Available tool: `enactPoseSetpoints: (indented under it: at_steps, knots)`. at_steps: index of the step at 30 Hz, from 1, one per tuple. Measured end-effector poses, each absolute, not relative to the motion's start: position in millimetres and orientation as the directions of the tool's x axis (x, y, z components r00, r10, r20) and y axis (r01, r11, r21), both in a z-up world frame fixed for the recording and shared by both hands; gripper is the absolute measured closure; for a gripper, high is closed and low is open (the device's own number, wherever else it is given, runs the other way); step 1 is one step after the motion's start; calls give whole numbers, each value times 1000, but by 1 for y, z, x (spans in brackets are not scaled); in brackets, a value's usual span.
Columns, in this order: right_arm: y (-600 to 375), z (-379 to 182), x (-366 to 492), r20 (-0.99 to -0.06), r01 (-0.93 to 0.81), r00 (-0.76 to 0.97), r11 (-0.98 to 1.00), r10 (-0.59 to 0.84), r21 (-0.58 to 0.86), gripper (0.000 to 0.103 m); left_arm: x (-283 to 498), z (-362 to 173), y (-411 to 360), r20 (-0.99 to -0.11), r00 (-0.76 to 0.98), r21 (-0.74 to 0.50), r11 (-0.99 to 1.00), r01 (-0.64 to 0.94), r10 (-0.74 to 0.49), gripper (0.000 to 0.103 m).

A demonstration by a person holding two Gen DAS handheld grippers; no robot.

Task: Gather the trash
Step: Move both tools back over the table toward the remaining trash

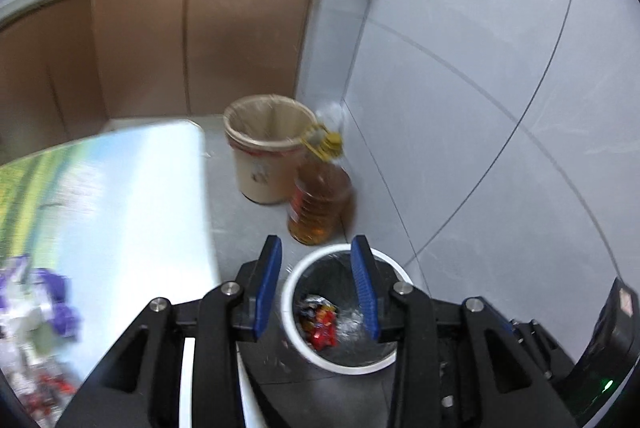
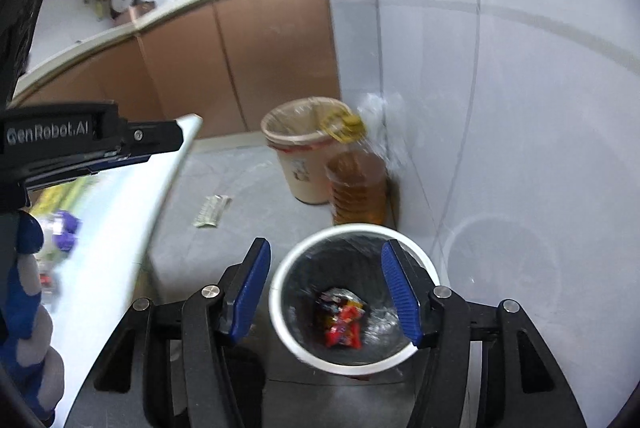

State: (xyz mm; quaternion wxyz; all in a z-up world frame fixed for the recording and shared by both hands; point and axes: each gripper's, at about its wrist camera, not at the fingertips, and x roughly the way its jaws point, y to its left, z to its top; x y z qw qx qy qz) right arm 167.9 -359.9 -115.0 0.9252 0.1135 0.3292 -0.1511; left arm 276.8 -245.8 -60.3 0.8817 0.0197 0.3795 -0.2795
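Observation:
A white bin (image 1: 298,348) with a black liner stands on the floor below both grippers; it also shows in the right wrist view (image 2: 280,324). Red and silver wrappers (image 1: 320,324) lie at its bottom, also seen in the right wrist view (image 2: 342,320). My left gripper (image 1: 318,286) is open and empty above the bin. My right gripper (image 2: 326,292) is open and empty above the bin. A silver wrapper (image 2: 212,211) lies on the floor. Purple and red trash (image 1: 44,308) lies on the table at left.
A beige bin (image 1: 266,152) with a clear liner and a large bottle of amber oil (image 1: 320,200) stand by the grey wall. The white table (image 1: 132,212) edge runs at left. Brown cabinets (image 1: 160,40) stand behind. The left gripper's body (image 2: 80,136) shows at the left of the right wrist view.

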Motion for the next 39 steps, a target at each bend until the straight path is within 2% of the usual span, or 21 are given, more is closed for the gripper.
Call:
enactPoseSetpoints:
  at_steps: [2,4,5,6,14,21,29,35,39]
  knots:
    - [-350,-100,162,-626,337,754,936,-200,107,45,266,-46,-227,-670,575,-163,848,504,-470,69]
    - [-338,-85,155,-606,314,773,943,-187,110,44,257,-35,-206,-666,588,-151,855,495,-458,59]
    - [-330,-74,150,-594,300,785,948,-178,111,44,252,-31,-196,-661,598,-150,860,487,-454,51]
    - [-324,-67,147,-586,289,792,951,-173,110,44,248,-26,-185,-653,612,-146,867,476,-446,49]
    - [-261,-11,128,-512,162,853,984,-102,75,43,209,4,-93,-595,705,-114,909,401,-386,48]
    - [-211,17,122,-484,47,875,996,-3,80,43,186,7,-8,-577,751,-113,943,314,-320,48]
    - [-174,12,128,-508,-62,856,995,93,77,41,174,-5,71,-575,785,-118,973,201,-232,48]
    - [-155,-7,147,-556,-146,808,981,195,131,41,173,-22,116,-592,790,-126,987,103,-158,48]
    - [-142,-27,161,-594,-184,770,972,233,142,41,173,-34,145,-601,793,-126,992,26,-97,39]
